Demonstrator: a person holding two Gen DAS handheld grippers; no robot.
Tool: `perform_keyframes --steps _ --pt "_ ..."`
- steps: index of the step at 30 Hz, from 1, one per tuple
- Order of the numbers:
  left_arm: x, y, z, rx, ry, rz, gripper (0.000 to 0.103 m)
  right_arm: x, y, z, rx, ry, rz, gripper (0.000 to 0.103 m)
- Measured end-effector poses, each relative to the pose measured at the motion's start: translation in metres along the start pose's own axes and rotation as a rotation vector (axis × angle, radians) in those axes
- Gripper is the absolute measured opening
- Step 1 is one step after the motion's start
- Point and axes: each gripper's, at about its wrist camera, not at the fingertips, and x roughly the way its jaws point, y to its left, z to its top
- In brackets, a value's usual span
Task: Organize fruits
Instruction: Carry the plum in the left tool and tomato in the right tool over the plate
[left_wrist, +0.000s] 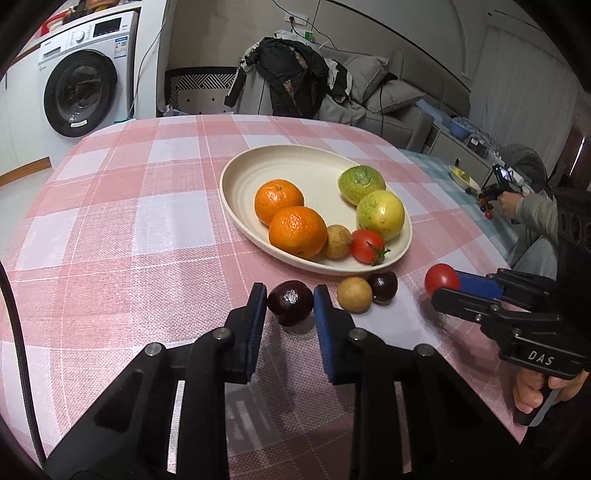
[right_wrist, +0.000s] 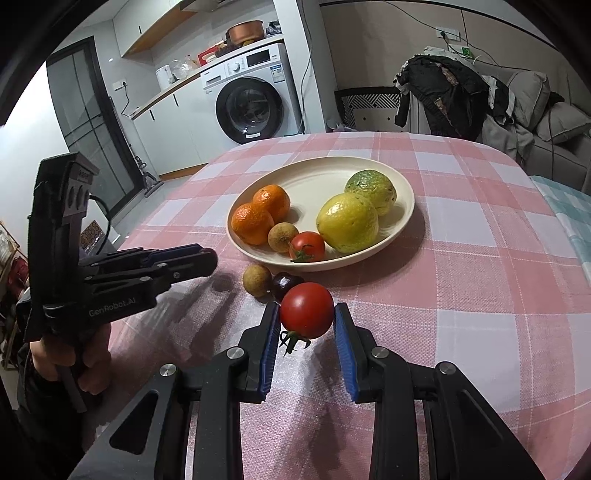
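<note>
A cream oval plate (left_wrist: 258, 173) (right_wrist: 402, 184) on the pink checked tablecloth holds two oranges (left_wrist: 291, 229), two yellow-green citrus fruits (left_wrist: 380, 214), a longan (left_wrist: 338, 242) and a small tomato (left_wrist: 365, 245). In front of it lie a longan (left_wrist: 354, 294) and a dark cherry (left_wrist: 384, 287). My left gripper (left_wrist: 290, 301) is closed around a second dark cherry (left_wrist: 290, 302) on the cloth, pads at its sides. My right gripper (right_wrist: 306, 317) (left_wrist: 447, 288) has a red tomato (right_wrist: 306, 310) (left_wrist: 441, 280) between its pads; a small gap shows on the right side.
A washing machine (left_wrist: 79, 85) stands beyond the table's far left. A chair draped with dark clothes (left_wrist: 291, 74) is behind the table, and a grey sofa (left_wrist: 388, 96) at right. Another person with a device (left_wrist: 517, 199) sits at far right.
</note>
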Motion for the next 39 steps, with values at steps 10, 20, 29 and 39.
perform_keyframes --steps 10,20,29,39 --pt "-0.017 -0.003 -0.001 0.011 -0.069 0.000 0.023 -0.004 -0.005 0.006 0.013 -0.020 -0.017 0.030" --pt "-0.030 -0.007 0.006 0.019 -0.145 -0.012 0.023 -0.011 -0.006 0.025 0.006 -0.075 -0.026 0.030" --pt "-0.032 -0.023 0.023 0.038 -0.168 -0.027 0.023 -0.012 -0.010 0.043 0.007 -0.113 -0.030 0.030" --pt "-0.023 -0.046 0.051 0.073 -0.179 -0.038 0.023 -0.017 -0.011 0.062 0.014 -0.157 -0.029 0.030"
